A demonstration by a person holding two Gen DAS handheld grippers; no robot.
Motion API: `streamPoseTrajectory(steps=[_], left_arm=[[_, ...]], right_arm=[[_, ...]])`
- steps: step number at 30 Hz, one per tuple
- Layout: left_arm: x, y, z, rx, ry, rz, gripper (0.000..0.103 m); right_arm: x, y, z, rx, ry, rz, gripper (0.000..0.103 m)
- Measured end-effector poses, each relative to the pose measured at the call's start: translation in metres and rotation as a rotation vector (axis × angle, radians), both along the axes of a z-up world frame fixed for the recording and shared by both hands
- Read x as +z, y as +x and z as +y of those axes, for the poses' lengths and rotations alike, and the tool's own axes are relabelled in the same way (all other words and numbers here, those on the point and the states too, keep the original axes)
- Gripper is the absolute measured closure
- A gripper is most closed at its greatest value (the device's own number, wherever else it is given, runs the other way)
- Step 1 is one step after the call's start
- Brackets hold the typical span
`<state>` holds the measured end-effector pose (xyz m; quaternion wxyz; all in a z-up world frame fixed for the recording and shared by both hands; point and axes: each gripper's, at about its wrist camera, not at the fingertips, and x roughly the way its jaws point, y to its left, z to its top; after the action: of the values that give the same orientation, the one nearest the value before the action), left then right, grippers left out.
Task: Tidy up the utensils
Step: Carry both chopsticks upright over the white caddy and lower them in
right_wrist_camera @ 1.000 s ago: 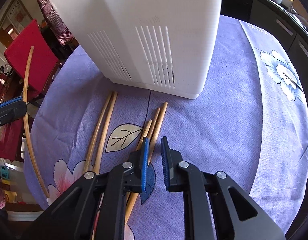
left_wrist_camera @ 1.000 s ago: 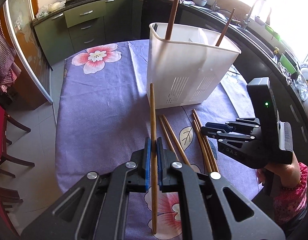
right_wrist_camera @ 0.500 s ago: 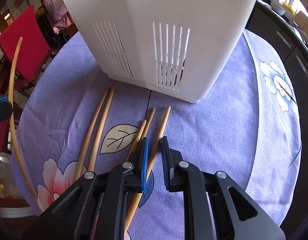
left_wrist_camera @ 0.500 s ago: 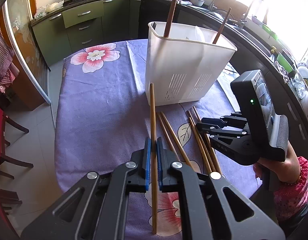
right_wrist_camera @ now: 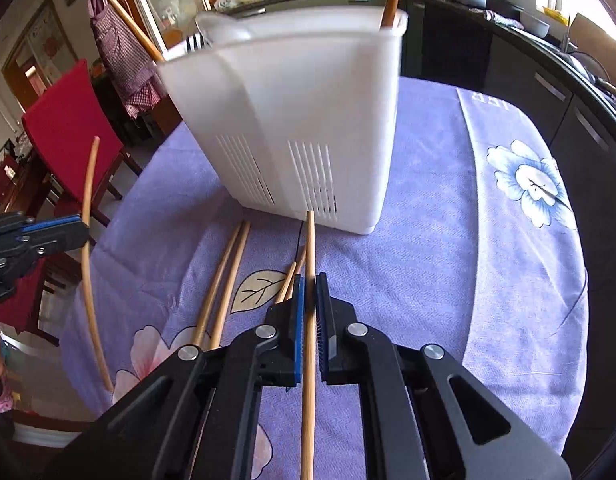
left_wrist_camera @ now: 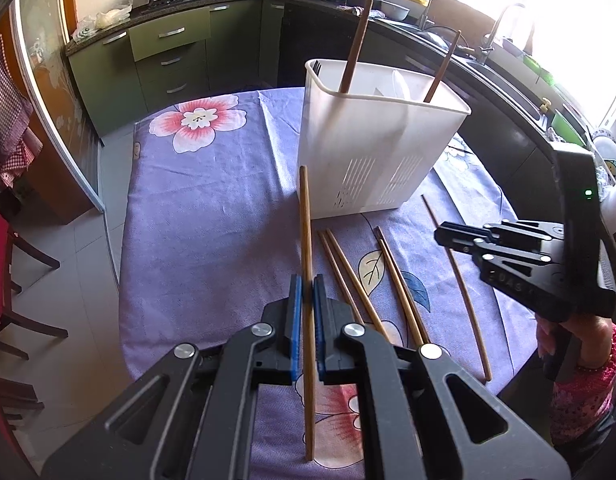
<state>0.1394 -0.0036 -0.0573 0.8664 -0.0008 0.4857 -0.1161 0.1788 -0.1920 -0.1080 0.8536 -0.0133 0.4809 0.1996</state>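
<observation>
Closing on a chopstick (right_wrist_camera: 308,320), the right claw (right_wrist_camera: 310,292) has just lifted it off the bench (right_wrist_camera: 447,280). The left claw (left_wrist_camera: 307,292) grips another chopstick (left_wrist_camera: 306,240). Both look ready for the white holder (left_wrist_camera: 371,152).

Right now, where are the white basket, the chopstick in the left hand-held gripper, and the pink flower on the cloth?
white basket (left_wrist_camera: 371,152): left wrist view, front wall.
chopstick (left_wrist_camera: 305,220): left wrist view, shaft above the pads.
pink flower (left_wrist_camera: 198,120): left wrist view, centre of bloom.
</observation>
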Motion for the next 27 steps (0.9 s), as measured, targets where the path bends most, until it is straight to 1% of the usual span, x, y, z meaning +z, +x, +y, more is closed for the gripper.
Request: streamPoseTrajectory(steps=[3,7,13,20,27], left_arm=[[0.007,-0.004,0.002,0.001,0.001,-0.014,0.097],[0.015,-0.012,0.004,0.001,0.006,-0.033,0.097],[0.028,-0.024,0.005,-0.003,0.008,-0.058,0.097],[0.054,-0.038,0.002,-0.029,-0.013,-0.106,0.097],[0.083,-0.039,-0.008,-0.058,-0.022,-0.159,0.097]], right_arm=[[0.026,-0.018,-0.016,-0.011,0.044,-0.062,0.097],[0.064,-0.039,-0.051,-0.028,0.086,-0.133,0.097],[0.089,-0.070,-0.075,-0.039,0.117,-0.196,0.097],[0.116,-0.094,-0.080,-0.025,0.143,-0.265,0.097],[0.152,-0.092,-0.076,-0.018,0.146,-0.344,0.097]])
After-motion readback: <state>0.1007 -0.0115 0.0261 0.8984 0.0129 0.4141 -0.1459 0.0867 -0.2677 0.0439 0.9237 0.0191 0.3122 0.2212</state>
